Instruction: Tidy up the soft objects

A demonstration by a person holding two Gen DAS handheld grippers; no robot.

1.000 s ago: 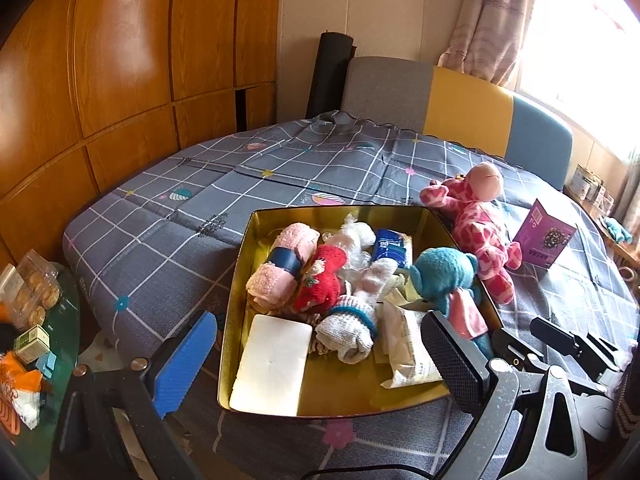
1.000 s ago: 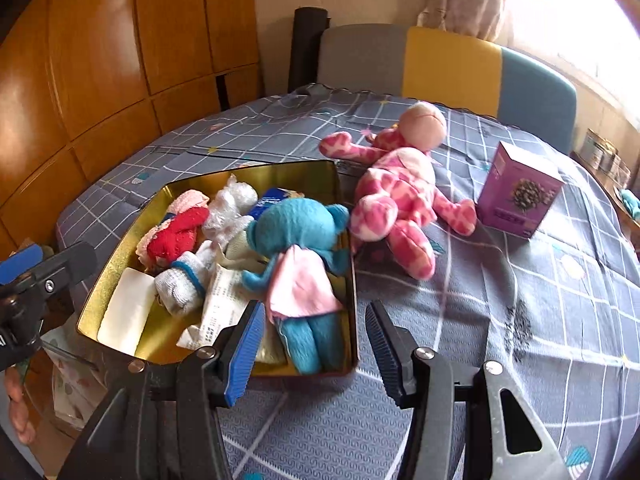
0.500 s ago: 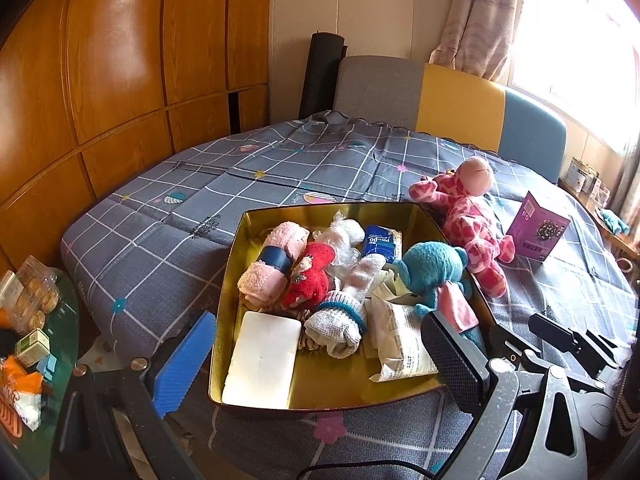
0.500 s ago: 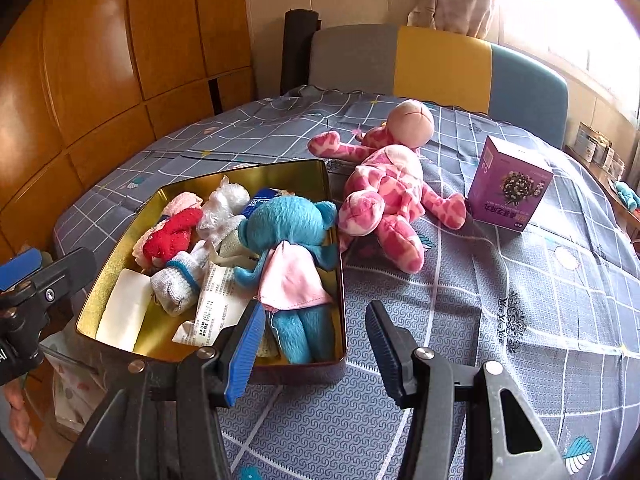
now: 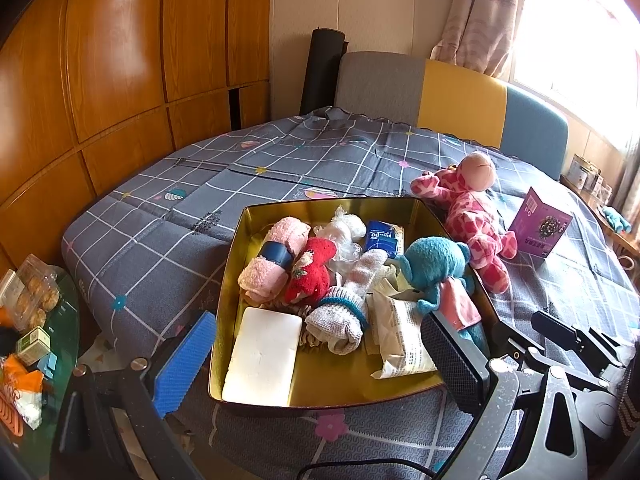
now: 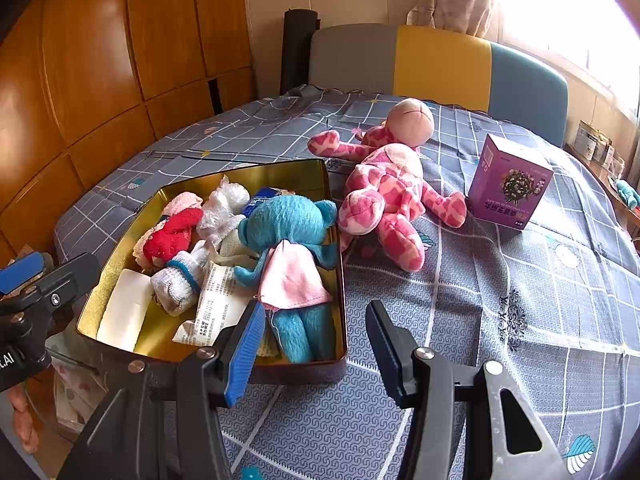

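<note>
A gold tin tray (image 5: 320, 205) (image 6: 342, 280) sits on the grey checked tablecloth. It holds a blue plush bear with a pink skirt (image 5: 434, 268) (image 6: 292, 236), a red plush (image 5: 314, 270), a rolled pink towel (image 5: 272, 260), a white sock (image 5: 348, 308), a white pad (image 5: 262, 356) and packets. A pink spotted plush (image 5: 472, 212) (image 6: 390, 192) lies on the cloth right of the tray. My left gripper (image 5: 320, 360) is open and empty at the tray's near edge. My right gripper (image 6: 316, 344) is open and empty near the tray's right corner.
A purple box (image 5: 542, 228) (image 6: 508, 184) stands right of the pink plush. A grey, yellow and blue sofa back (image 6: 440, 64) lies behind the table. A glass side table with snacks (image 5: 32, 320) is at the left. Wooden panels line the left wall.
Both grippers have drawn back slightly from the tray, so tray and toys sit a little farther off. Both stay open. Nothing on the table moved.
</note>
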